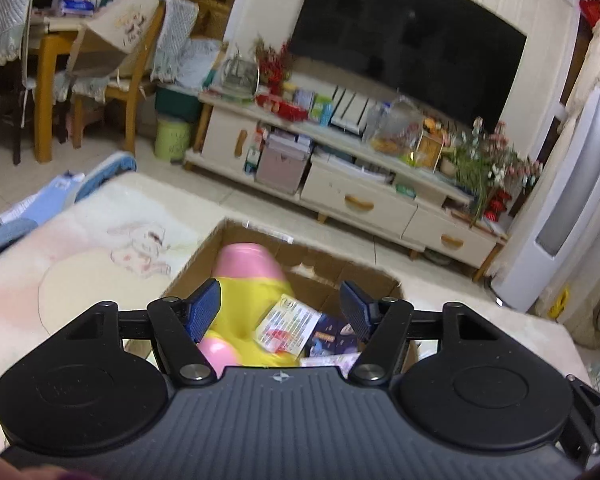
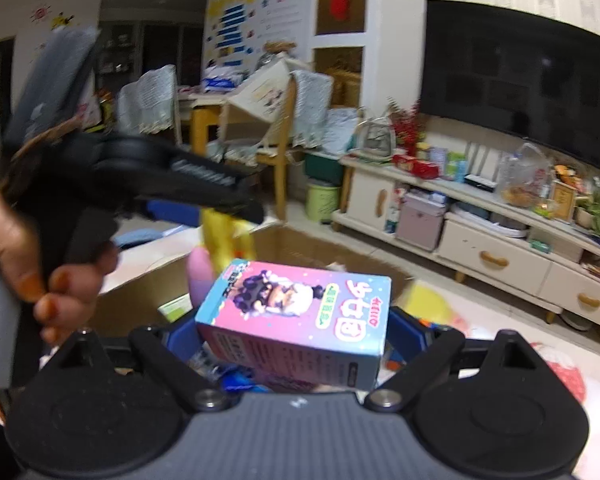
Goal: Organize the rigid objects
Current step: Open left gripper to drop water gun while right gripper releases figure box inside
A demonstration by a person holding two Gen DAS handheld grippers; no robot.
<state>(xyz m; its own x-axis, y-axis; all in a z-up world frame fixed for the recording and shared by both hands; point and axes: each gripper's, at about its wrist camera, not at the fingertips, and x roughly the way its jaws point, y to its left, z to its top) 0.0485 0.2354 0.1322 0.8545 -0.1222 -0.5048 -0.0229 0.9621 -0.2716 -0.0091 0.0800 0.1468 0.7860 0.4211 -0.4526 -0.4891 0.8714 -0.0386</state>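
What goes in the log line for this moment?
left gripper: open, above yellow-pink toy in cardboard box | right gripper: shut on pink-blue carton

Glossy printed carton (image 2: 296,316); matt cardboard box (image 1: 316,264); seemingly plastic toy (image 1: 244,280).

Dim warm indoor light, heavy fisheye bending at edges, motion blur throughout.

Left tongs (image 1: 282,312) apart above cardboard box (image 1: 204,258); yellow-pink toy (image 1: 252,280) inside, not gripped.
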